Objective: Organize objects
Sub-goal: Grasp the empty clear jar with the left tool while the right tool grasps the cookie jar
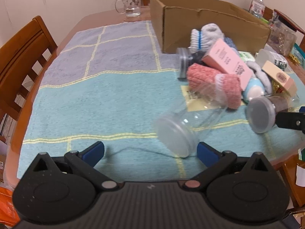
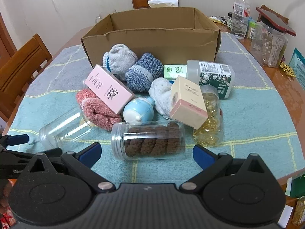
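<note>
Lying sideways on checked towel (image 2: 257, 114) before cardboard box (image 2: 152, 43): empty clear jar (image 1: 183, 126) ahead of left gripper (image 1: 150, 150), cookie jar (image 2: 148, 141) ahead of right gripper (image 2: 146, 152), both spread wide, gripping nothing.

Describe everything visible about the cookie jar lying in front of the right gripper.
The cookie jar is a clear plastic cylinder lying on its side on the checked towel, its grey lid to the left. Rows of dark brown cookies fill it. It sits between the open fingers of the right gripper, which do not touch it. The blue-and-white bottle sits directly behind it; contact cannot be told.
</note>
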Demonstrator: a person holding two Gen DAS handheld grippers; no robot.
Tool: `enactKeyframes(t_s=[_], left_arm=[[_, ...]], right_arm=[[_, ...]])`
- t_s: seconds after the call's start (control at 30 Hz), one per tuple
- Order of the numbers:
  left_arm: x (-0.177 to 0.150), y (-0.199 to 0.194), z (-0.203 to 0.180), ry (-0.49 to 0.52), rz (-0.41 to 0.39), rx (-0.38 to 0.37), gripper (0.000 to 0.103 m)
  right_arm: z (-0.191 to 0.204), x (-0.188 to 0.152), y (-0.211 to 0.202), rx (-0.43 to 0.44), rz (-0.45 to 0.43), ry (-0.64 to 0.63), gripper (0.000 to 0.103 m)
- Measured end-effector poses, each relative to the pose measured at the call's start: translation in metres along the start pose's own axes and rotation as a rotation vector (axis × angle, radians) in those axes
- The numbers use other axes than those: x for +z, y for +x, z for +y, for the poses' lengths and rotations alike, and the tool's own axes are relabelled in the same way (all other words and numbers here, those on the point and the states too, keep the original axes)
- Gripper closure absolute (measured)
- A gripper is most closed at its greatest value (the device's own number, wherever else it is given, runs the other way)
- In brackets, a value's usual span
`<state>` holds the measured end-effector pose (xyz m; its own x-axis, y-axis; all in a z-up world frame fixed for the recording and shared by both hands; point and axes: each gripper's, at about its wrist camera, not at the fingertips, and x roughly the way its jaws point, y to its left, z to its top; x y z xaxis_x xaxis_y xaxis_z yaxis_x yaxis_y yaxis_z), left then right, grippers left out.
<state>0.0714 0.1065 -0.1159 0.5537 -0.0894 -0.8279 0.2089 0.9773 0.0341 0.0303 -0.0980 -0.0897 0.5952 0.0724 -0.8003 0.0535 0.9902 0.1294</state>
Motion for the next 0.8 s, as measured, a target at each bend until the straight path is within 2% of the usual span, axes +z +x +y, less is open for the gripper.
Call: enactKeyframes(t_s=[0.13,0.47,0.67,0.8], left_arm=[[0.002,0.007,0.014,0.003,0.015,0.037,0.001],[0.014,0.016,0.043,-0.014,-0.002,0.054,0.001],[0.004,0.006,0.041,-0.054,0.033,-0.087,0.001],[-0.008,0.001,0.024,0.034,0.042,-0.147,0.001]], right_arm=[[0.002,0.0,0.005,-0.024,0.006,0.007,0.0],[0.01,-0.001,0.01,-0.071,0.009,-0.005,0.0],[0.011,0.0,0.016,-0.079,0.017,-0.013,0.0],[0.013,0.002,0.022,-0.084,0.015,-0.035,0.0]])
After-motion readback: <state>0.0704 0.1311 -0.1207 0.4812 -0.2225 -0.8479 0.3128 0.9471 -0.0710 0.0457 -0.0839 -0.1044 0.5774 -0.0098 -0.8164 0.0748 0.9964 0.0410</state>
